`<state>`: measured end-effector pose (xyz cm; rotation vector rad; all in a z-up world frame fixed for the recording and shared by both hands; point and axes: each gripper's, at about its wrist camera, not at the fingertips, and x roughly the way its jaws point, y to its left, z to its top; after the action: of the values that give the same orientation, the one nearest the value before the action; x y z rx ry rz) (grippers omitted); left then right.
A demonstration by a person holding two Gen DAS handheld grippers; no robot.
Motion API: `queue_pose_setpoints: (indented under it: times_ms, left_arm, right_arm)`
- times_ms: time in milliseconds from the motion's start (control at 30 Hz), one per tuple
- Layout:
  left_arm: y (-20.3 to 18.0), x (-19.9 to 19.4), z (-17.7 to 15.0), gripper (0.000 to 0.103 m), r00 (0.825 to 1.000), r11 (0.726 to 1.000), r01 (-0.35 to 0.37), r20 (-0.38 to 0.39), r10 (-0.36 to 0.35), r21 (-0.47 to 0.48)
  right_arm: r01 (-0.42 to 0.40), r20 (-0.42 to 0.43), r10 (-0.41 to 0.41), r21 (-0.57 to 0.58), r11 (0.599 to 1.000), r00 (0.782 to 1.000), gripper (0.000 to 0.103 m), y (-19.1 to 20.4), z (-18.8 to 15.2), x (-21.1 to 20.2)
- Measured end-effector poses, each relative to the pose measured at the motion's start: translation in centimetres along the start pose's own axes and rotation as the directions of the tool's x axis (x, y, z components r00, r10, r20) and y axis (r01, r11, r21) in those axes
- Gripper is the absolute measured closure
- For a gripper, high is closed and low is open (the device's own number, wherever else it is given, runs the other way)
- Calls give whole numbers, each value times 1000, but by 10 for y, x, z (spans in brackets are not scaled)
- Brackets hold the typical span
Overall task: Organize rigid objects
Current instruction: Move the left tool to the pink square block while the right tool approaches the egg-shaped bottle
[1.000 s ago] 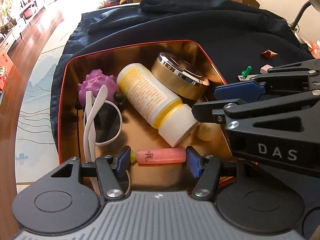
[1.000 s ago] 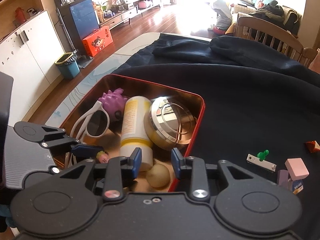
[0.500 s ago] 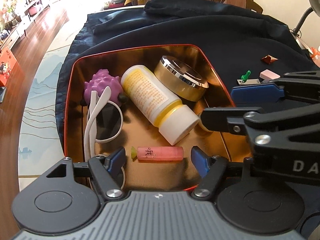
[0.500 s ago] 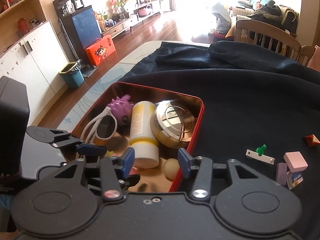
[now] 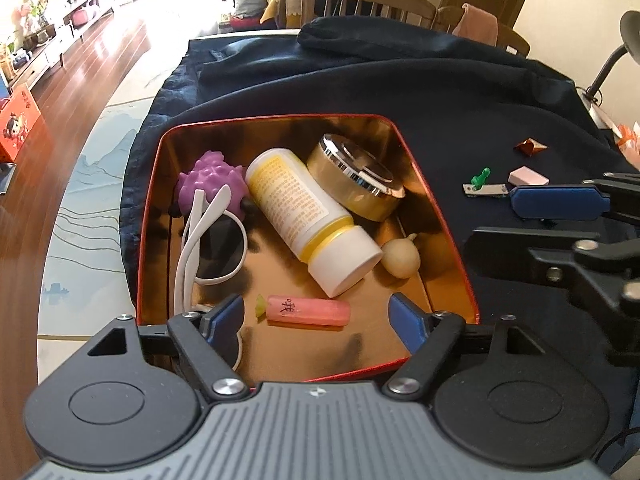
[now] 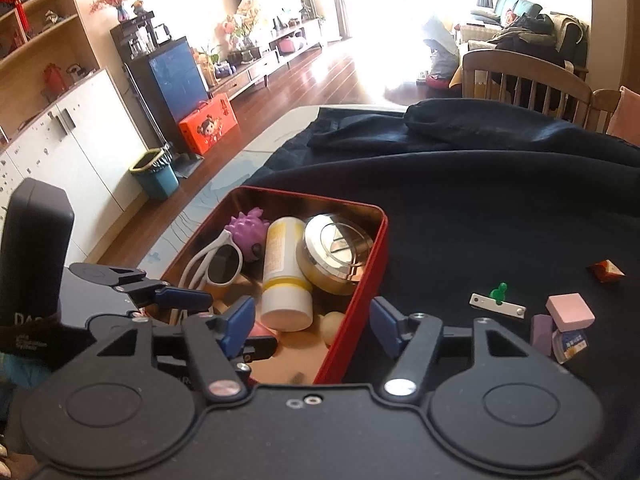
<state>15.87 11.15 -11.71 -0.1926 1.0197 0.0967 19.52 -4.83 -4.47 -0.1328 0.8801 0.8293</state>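
Now both tools, left (image 5: 318,314) and right (image 6: 312,322), gape over one tin (image 5: 434,200) holding six objects.

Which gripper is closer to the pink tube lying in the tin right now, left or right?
Left. The left gripper hangs open right over the pink tube, its fingers on either side of it. The right gripper, also open, straddles the red tin's right wall, farther off.
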Motion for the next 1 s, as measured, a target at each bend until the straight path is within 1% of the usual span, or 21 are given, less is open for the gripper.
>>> queue_pose_setpoints:
  times_ms: [33,200,433,533,600,733,867,1000]
  left_arm:
    - [-1,-1,0,24,1000,1000,1,5,-1,-1]
    - [-8,-10,1,21,999,1000,1,35,-1,-14]
    - [-24,-22,3,20,996,999,-25,85,27,-21]
    - [-33,-26,5,20,995,999,-26,98,28,-22]
    - [-41,-28,6,18,993,999,-26,111,28,-19]
    - [-58,-30,10,17,992,1000,-3,129,3,2]
    - [-78,-30,14,8,988,1000,20,151,-23,21]
    - [-98,-26,18,4,985,999,41,167,-45,28]
  right_arm:
    - [-5,6,5,1,1000,1000,33,-2,0,-3]
    - [-15,27,15,-2,1000,1000,22,-11,-3,-14]
    - [-24,56,24,0,1000,998,13,-30,-10,-31]
    - [-23,63,22,8,1000,998,11,-42,-13,-38]
    - [-22,69,21,17,1000,997,10,-51,-16,-43]
    - [-9,86,6,33,999,996,8,-70,-22,-56]
    - [9,95,-14,54,999,995,6,-93,-29,-68]
    - [38,96,-46,81,996,994,6,-115,-37,-77]
